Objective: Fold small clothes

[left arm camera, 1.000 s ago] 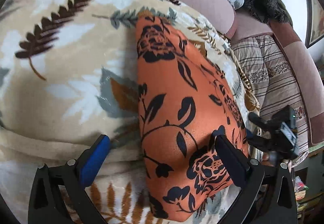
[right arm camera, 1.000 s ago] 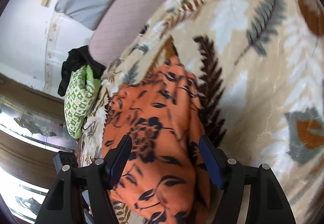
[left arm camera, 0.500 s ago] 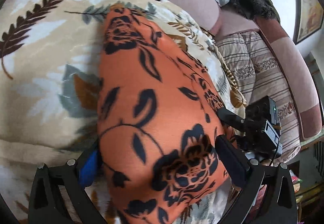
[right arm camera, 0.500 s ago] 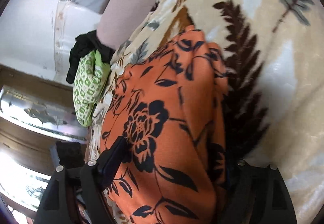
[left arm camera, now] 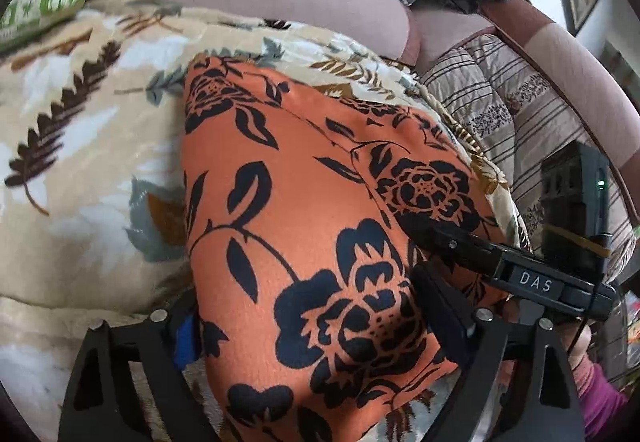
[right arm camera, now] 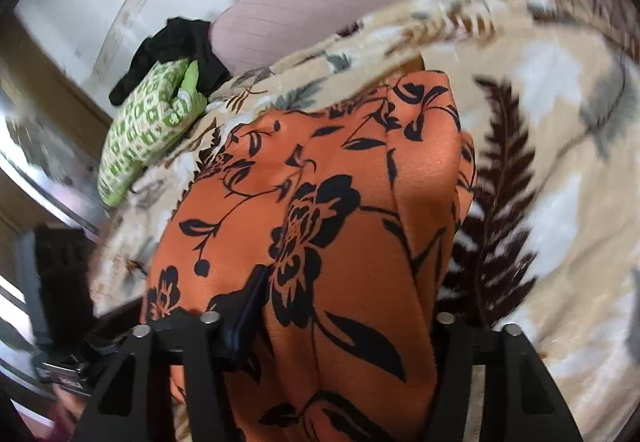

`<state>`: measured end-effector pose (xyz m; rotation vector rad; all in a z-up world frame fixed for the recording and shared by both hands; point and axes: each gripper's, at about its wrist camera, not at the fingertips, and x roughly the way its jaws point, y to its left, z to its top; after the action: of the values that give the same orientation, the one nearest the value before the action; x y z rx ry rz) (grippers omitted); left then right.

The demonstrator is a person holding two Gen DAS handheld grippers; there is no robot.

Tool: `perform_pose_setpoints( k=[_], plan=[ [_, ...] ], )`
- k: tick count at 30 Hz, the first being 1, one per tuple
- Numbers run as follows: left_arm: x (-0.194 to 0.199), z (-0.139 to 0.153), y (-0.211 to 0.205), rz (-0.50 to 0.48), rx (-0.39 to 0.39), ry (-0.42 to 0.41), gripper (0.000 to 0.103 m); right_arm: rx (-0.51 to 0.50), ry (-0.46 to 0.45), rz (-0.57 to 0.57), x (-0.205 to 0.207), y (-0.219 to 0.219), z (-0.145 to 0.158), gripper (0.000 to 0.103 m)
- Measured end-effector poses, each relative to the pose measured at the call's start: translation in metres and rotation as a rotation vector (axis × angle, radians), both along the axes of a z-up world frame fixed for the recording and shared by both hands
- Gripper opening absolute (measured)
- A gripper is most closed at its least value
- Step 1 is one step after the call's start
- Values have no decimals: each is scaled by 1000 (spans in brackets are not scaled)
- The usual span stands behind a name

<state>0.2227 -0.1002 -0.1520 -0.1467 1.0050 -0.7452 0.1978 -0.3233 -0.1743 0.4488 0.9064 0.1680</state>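
Two grippers I see working on one orange cloth with black flowers (left arm camera: 304, 226), which lies folded on the leaf-print blanket (left arm camera: 80, 146) over the sofa. My left gripper (left arm camera: 312, 326) has its jaws wide around the near end of the cloth and they have just been closing a little; my right gripper (right arm camera: 340, 326) has also just been closing, with the cloth bunched between its jaws. Only one writing I can read, the white letters "DAS" on the right gripper body (left arm camera: 536, 282).

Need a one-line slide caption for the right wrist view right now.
Right gripper straddling the folded orange floral garment on a leaf-print blanket, green patterned cloth beyond.
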Motion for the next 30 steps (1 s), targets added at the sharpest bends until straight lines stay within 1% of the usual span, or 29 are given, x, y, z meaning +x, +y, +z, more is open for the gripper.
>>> perform_pose_setpoints(
  k=[2, 5, 8, 11, 13, 15, 17, 20, 24, 28, 30],
  plan=[
    [-2, 3, 1, 2, -5, -12, 89, -68, -37, 9, -4, 8, 10, 49],
    [-10, 12, 6, 10, -10, -43, 89, -107, -82, 20, -14, 13, 24, 44],
    [-24, 28, 12, 13, -13, -96, 89, -136, -115, 33, -26, 18, 36, 42],
    [-46, 50, 23, 18, -31, -156, 89, -147, -152, 49, -40, 25, 49, 41],
    [-60, 63, 27, 25, -29, -188, 88, -152, -178, 50, -50, 32, 60, 41],
    [-73, 74, 35, 38, -26, -217, 88, -152, -210, 60, -59, 43, 72, 41],
    [-85, 82, 48, 54, -32, -234, 88, -129, -244, 66, -73, 52, 83, 40],
    [-99, 86, 71, 87, -33, -235, 88, -85, -272, 75, -91, 66, 88, 40],
    [-112, 82, 105, 151, -10, -232, 88, -42, -275, 118, -105, 98, 85, 40],
    [-111, 66, 132, 210, 3, -190, 88, -28, -289, 149, -111, 127, 77, 40],
    [-106, 52, 143, 241, 22, -149, 88, -33, -276, 162, -109, 138, 69, 40]
  ],
)
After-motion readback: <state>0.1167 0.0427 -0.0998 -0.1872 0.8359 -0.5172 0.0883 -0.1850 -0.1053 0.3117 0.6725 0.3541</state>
